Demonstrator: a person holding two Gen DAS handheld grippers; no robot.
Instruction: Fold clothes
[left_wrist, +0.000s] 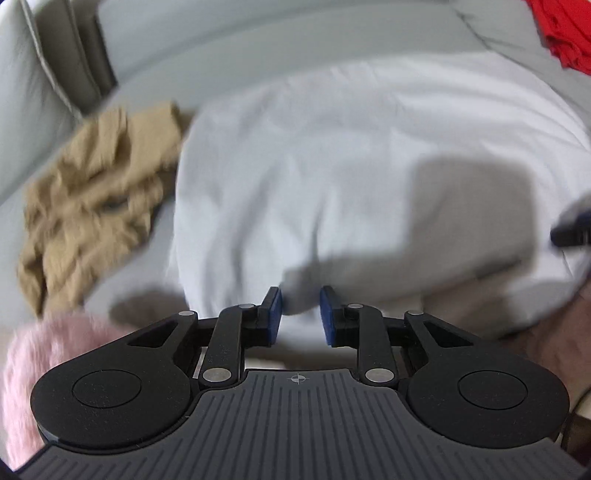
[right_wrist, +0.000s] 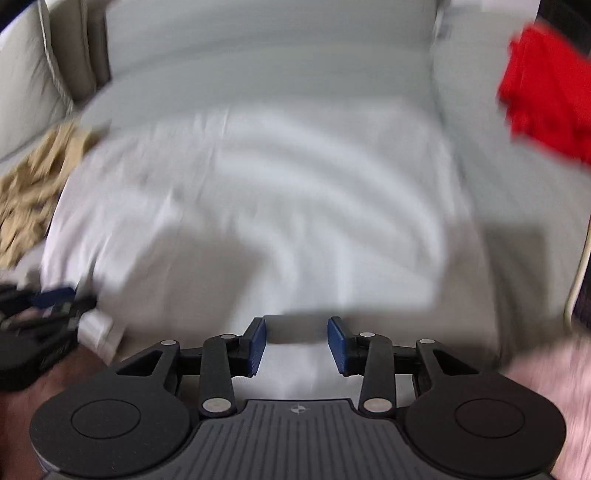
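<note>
Both grippers point steeply downward, side by side. The left gripper (left_wrist: 300, 314) has its blue pads (left_wrist: 275, 314) parted, with a clear gap between them and nothing pinched. The right gripper (right_wrist: 296, 345) likewise stands with its jaws apart, its blue pads (right_wrist: 256, 345) gripping nothing. From the right wrist view, the left gripper shows blurred at the near left edge.

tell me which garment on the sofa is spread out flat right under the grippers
The white garment, spread flat in the middle. The tan one lies crumpled to its left; the red one is bunched far right.
</note>
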